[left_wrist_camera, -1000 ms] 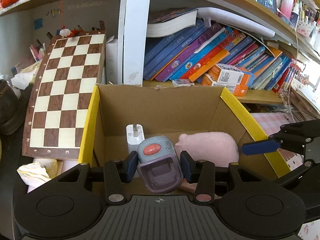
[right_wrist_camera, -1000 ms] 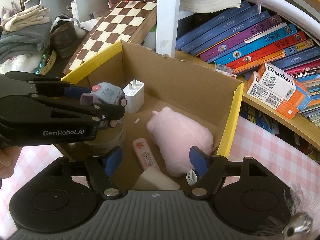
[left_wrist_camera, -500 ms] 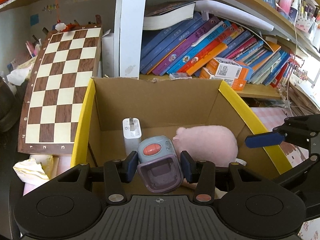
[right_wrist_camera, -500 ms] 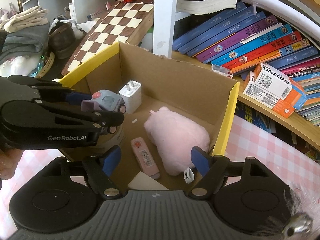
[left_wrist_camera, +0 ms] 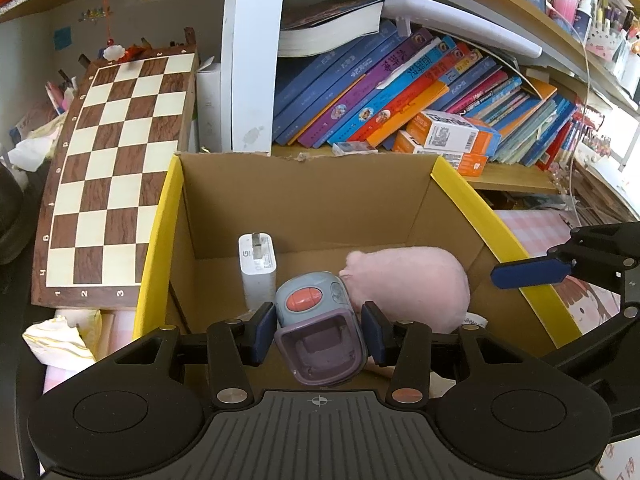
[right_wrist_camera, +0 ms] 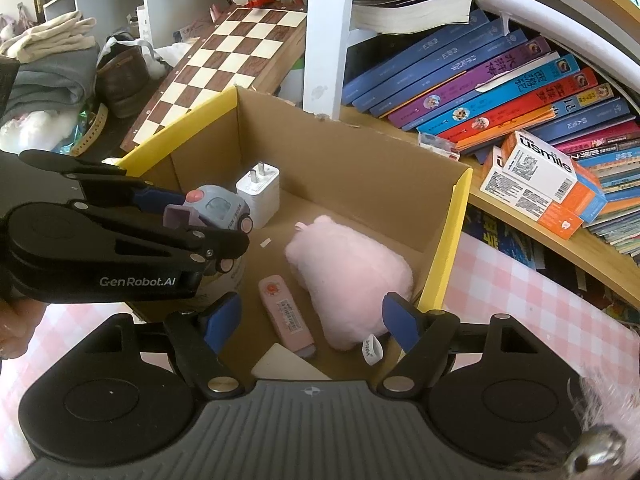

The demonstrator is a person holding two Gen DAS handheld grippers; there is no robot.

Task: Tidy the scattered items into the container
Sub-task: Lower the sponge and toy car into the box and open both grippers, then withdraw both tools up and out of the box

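Box (left_wrist_camera: 304, 208) floor free behind toy truck (left_wrist_camera: 316, 320), left hand-held gripper (left_wrist_camera: 318, 330) clamping; right (right_wrist_camera: 310, 316) wide.

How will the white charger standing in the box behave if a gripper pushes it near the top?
The white charger stands upright on a narrow end, so it would probably tip over. Its smooth plastic shell may slip between the fingers. It looks rigid, and the pink plush lies apart from it, so nothing soft would stop the fall.

Left gripper (right_wrist_camera: 224, 236) hides a jar (right_wrist_camera: 222, 286); white card's (right_wrist_camera: 288, 366) lower edge hidden.
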